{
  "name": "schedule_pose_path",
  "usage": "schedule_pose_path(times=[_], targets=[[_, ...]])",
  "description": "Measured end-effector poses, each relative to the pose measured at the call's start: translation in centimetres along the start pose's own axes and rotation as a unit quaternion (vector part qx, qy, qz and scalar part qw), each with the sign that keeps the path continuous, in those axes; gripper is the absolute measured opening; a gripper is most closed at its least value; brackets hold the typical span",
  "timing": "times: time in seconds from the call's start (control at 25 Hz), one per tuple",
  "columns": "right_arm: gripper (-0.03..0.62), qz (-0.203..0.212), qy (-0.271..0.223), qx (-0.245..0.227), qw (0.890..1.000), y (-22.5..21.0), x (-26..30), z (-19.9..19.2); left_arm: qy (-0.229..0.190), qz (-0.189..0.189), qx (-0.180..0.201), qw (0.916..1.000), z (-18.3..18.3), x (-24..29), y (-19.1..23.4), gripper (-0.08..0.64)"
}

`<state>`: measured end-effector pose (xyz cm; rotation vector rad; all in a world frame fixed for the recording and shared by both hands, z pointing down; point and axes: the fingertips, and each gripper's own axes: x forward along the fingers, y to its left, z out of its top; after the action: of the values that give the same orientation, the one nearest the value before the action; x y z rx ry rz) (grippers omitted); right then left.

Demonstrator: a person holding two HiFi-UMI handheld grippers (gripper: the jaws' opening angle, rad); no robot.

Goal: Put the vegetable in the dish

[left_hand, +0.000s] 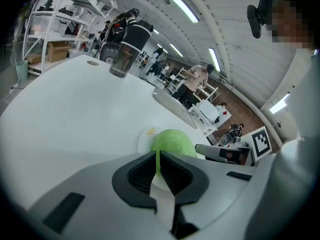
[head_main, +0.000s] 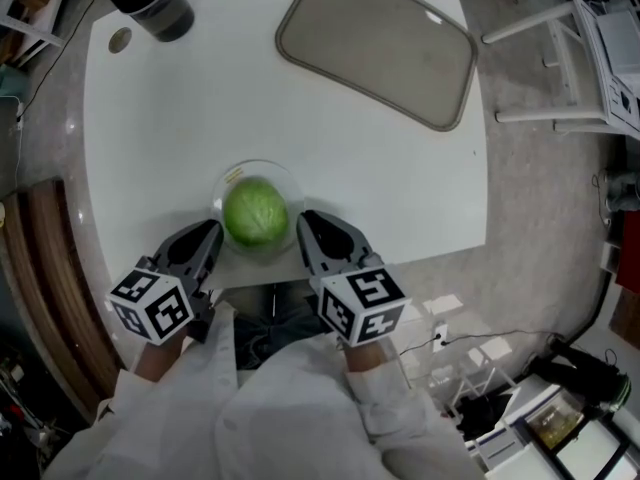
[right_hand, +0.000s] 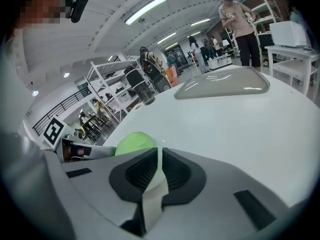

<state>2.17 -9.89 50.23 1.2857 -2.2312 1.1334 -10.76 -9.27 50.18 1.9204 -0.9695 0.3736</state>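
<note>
A round green cabbage [head_main: 255,214] sits in a clear glass dish [head_main: 229,179] near the front edge of the white table [head_main: 300,128]. My left gripper [head_main: 211,232] rests just left of the dish, jaws shut and holding nothing. My right gripper [head_main: 305,221] is close on the dish's right side, also shut and holding nothing. Neither touches the cabbage. The left gripper view has the cabbage [left_hand: 173,141] beyond the closed jaws [left_hand: 157,156], and the right gripper [left_hand: 225,153] past it. In the right gripper view the cabbage [right_hand: 134,141] lies left of the closed jaws [right_hand: 160,154].
A grey rounded tray [head_main: 380,46] lies at the table's far right. A black cylindrical jug [head_main: 150,3] stands at the far left corner, with a small round disc [head_main: 120,39] beside it. White frames and shelving [head_main: 555,58] stand right of the table. People stand in the background.
</note>
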Motion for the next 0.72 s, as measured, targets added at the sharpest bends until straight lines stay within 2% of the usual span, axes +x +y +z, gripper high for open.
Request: schedule_pose_path(times=[0.52, 0.72], targets=[[0.017, -0.012, 0.019, 0.02, 1.0, -0.9, 0.6, -0.8, 0.029, 0.023, -0.025, 0.999, -1.4, -0.1, 1.5, 0.014], [0.017, 0.003, 0.021, 0.025, 0.999, -0.6, 0.9, -0.8, 0.047, 0.029, -0.035, 0.9978, -2.0, 0.0, 1.8, 0.059]])
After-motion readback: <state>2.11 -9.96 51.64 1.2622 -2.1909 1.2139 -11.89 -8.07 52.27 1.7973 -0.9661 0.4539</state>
